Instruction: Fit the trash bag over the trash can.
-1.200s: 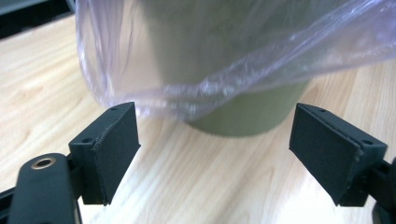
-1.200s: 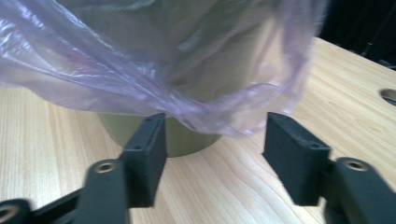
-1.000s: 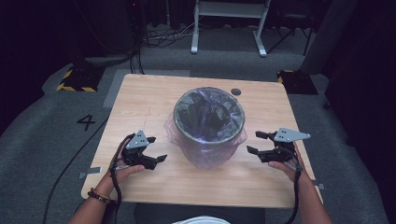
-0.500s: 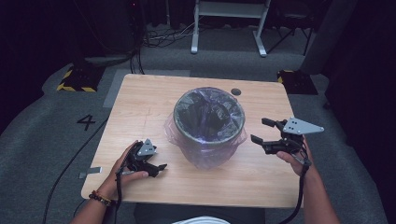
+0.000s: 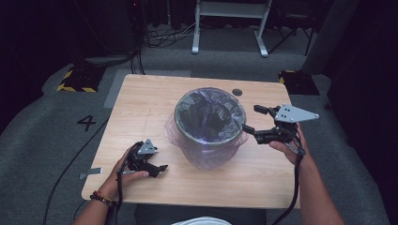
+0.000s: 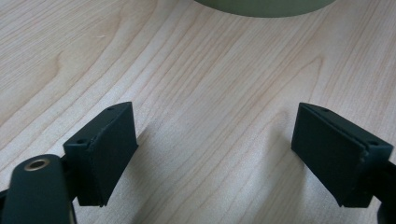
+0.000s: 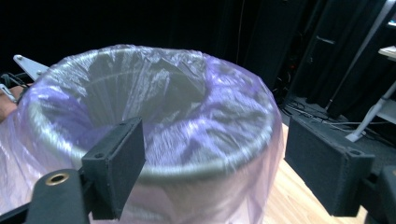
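Note:
A round grey bin [image 5: 210, 123] lined with a thin purple plastic bag [image 5: 206, 157] stands in the middle of the wooden table [image 5: 141, 108]. My left gripper [image 5: 155, 164] rests low on the table near the front left, apart from the bin. Its jaws [image 6: 215, 154] are open over bare wood and have just opened a little further, with nothing between them. My right gripper [image 5: 252, 118] hovers open at the bin's right side, level with the rim. In the right gripper view its jaws [image 7: 215, 163] frame the bag-covered rim [image 7: 187, 172], not touching it.
A small dark round cap [image 5: 237, 92] sits in the table behind the bin. Grey carpet with a painted 4 [image 5: 87, 123] lies to the left. A white metal frame [image 5: 230, 28] and cables stand beyond the table's far edge.
My right gripper has risen from the table and moved in toward the bin's rim. My left gripper has sunk and drawn back toward the front edge.

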`<state>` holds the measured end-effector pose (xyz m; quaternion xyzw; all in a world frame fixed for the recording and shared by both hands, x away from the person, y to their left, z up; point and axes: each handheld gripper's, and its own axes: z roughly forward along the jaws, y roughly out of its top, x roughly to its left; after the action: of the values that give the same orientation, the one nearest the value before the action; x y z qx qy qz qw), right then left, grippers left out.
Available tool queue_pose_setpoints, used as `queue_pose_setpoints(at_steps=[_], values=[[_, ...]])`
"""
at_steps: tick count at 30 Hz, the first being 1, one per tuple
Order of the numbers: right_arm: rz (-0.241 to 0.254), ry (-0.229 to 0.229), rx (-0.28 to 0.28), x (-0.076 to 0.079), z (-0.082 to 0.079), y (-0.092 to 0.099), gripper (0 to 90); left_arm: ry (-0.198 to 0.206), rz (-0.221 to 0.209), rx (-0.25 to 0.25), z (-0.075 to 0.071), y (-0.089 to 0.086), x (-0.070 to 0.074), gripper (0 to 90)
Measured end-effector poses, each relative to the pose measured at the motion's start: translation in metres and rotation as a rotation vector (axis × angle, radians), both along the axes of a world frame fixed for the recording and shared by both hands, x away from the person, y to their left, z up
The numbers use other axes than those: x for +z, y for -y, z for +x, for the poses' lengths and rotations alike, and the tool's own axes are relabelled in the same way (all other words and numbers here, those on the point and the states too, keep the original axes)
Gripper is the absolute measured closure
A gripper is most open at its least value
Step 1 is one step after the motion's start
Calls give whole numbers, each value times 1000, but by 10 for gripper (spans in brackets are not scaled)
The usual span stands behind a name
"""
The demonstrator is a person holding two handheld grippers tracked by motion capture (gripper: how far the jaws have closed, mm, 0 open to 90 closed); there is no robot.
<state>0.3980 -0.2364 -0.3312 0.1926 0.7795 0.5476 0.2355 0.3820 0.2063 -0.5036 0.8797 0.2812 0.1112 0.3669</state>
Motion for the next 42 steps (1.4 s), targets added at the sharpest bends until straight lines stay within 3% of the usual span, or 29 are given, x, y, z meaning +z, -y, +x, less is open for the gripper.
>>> queue_pose_setpoints(at_steps=[5,9,22,34,42], values=[[-44,-2,24,9,6,-17,201,1,1,1,1,1,0,127],[-50,-37,34,13,13,-29,204,-1,2,0,2,1,0,123],[-187,-124,28,10,33,-66,212,-1,2,0,2,1,0,122],[-260,-208,51,4,42,-80,213,-2,1,0,2,1,0,122],[-350,-280,68,1,44,-85,181,0,2,0,2,1,0,122]])
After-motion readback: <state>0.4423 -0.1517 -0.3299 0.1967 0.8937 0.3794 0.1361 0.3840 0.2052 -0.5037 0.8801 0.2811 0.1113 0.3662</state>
